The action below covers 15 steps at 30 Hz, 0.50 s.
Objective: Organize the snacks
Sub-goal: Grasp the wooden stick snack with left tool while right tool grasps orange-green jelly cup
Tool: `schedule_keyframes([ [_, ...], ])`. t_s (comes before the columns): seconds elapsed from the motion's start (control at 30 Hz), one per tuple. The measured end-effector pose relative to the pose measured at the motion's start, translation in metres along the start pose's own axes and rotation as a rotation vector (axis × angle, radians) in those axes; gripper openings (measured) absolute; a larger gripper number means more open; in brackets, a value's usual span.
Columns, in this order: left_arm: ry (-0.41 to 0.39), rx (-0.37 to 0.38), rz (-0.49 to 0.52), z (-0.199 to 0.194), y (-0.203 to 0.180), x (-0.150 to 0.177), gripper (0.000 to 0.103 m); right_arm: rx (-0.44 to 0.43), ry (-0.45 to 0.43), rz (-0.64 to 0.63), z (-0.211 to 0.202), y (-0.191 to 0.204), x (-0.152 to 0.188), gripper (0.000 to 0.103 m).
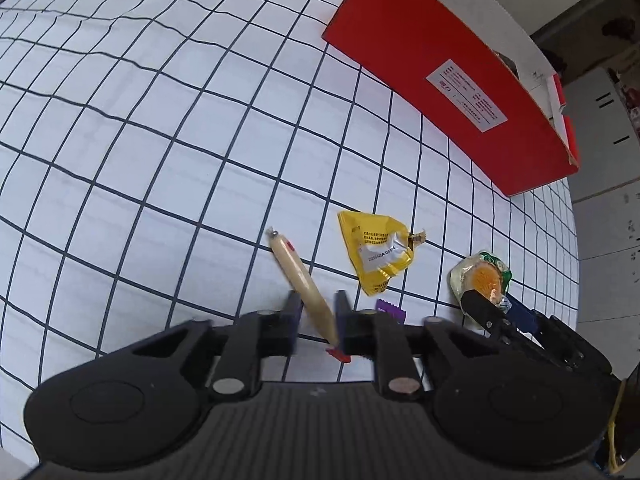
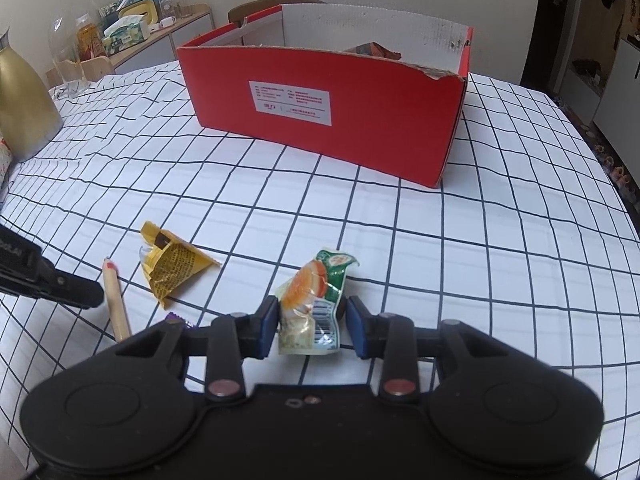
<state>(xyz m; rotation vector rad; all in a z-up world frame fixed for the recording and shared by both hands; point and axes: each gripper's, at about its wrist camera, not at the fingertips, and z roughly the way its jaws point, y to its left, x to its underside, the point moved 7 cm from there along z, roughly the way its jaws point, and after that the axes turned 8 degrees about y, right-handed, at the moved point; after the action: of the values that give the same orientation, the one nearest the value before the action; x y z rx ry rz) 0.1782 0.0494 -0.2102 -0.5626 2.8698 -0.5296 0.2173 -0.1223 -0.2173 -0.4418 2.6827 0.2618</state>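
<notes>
A beige sausage stick (image 1: 300,276) lies on the checked tablecloth, its near end between the fingers of my left gripper (image 1: 316,312), which is open around it. A yellow snack packet (image 1: 376,252) lies just right of it. My right gripper (image 2: 310,320) is open around a green and orange snack packet (image 2: 312,308), with a gap on its right side. That packet also shows in the left wrist view (image 1: 480,276). A small purple wrapper (image 1: 390,310) lies near my left fingers. The red cardboard box (image 2: 328,108) stands open farther back on the table.
The sausage stick (image 2: 116,300) and yellow packet (image 2: 172,268) lie left of my right gripper. A gold jug (image 2: 24,96) stands at the far left. A sideboard with bottles and tissues (image 2: 124,28) is behind the table. The table's edge (image 1: 574,264) runs at the right.
</notes>
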Motion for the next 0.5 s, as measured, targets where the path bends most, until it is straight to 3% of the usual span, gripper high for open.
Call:
schedule_keyframes([
  [0.07,-0.018,-0.024,0.001,0.0,-0.003,0.0,0.059,-0.004,-0.001,0.002,0.0,0.0,0.0,0.035],
  [0.33,-0.01,-0.138,0.016,0.011,-0.008,0.003,0.057,-0.009,-0.007,0.007,-0.002,-0.002,0.002,0.035],
  [0.5,-0.032,-0.2,0.076,0.018,-0.018,0.003,0.036,-0.006,-0.007,0.008,-0.002,-0.002,0.003,0.035],
])
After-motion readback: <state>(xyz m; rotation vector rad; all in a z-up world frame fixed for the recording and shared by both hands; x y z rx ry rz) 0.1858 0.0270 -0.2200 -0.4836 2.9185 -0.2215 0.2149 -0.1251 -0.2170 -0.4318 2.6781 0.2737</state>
